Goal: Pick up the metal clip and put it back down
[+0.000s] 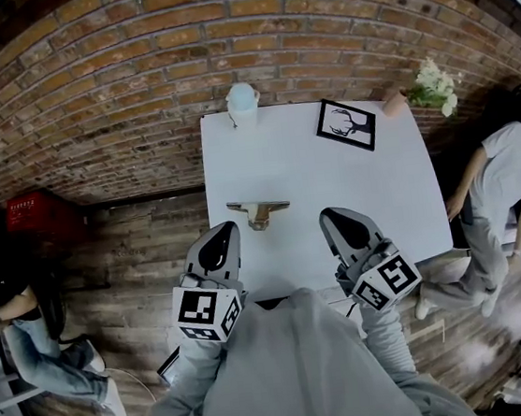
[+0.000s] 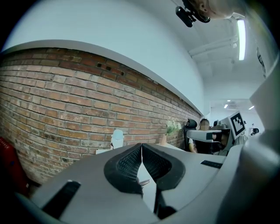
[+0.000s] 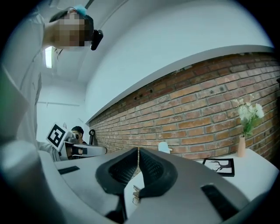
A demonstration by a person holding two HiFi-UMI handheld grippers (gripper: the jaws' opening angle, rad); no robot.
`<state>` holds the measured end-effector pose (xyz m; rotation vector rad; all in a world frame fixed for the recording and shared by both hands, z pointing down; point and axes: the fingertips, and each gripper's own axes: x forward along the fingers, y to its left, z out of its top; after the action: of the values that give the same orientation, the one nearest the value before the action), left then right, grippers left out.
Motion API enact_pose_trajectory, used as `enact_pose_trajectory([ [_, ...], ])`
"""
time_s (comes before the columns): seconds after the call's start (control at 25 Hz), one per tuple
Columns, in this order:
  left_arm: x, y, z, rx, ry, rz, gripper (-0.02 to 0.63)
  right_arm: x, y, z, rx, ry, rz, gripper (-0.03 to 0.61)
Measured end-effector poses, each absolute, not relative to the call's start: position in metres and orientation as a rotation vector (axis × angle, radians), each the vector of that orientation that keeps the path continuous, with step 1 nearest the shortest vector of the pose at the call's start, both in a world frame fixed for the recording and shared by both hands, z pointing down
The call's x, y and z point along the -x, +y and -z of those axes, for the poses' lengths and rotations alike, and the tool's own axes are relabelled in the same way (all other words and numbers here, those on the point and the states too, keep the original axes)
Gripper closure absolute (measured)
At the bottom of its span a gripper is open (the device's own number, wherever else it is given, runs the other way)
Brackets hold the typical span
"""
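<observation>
Left gripper: my jaws were pressed together, empty.
Right gripper: my jaws were together too, empty.
Clip: the shiny metal clip lay on the white table, ahead between both grippers, touching neither.

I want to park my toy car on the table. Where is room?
Biggest bare patch: the right side of the table, between the picture frame and the near edge. Also the left strip between the cup and the metal clip. Crowded: the back right corner with the flower vase, and the front, where left gripper and right gripper hover by the clip.
</observation>
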<state>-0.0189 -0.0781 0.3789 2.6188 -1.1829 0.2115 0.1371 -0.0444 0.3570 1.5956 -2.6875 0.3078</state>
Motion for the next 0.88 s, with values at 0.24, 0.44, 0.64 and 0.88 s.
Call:
enact_pose_trajectory([
  [0.24,0.018,-0.074,-0.381,-2.615,-1.185,-0.210,0.586,-0.146,-0.033,-0.358,-1.638,-2.681,-0.326,0.555],
  [0.44,0.018,-0.073,-0.383,-2.604,-1.191,-0.219,0.586,-0.150,-0.032,-0.358,-1.663,-2.665,-0.320,0.555],
  [0.64,0.017,-0.073,-0.386,-2.594,-1.196,-0.227,0.586,-0.153,-0.035,-0.362,-1.665,-2.651,-0.326,0.555],
  [0.88,0.016,-0.074,-0.387,-2.585,-1.203,-0.235,0.586,-0.155,-0.039,-0.363,-1.663,-2.644,-0.330,0.555],
])
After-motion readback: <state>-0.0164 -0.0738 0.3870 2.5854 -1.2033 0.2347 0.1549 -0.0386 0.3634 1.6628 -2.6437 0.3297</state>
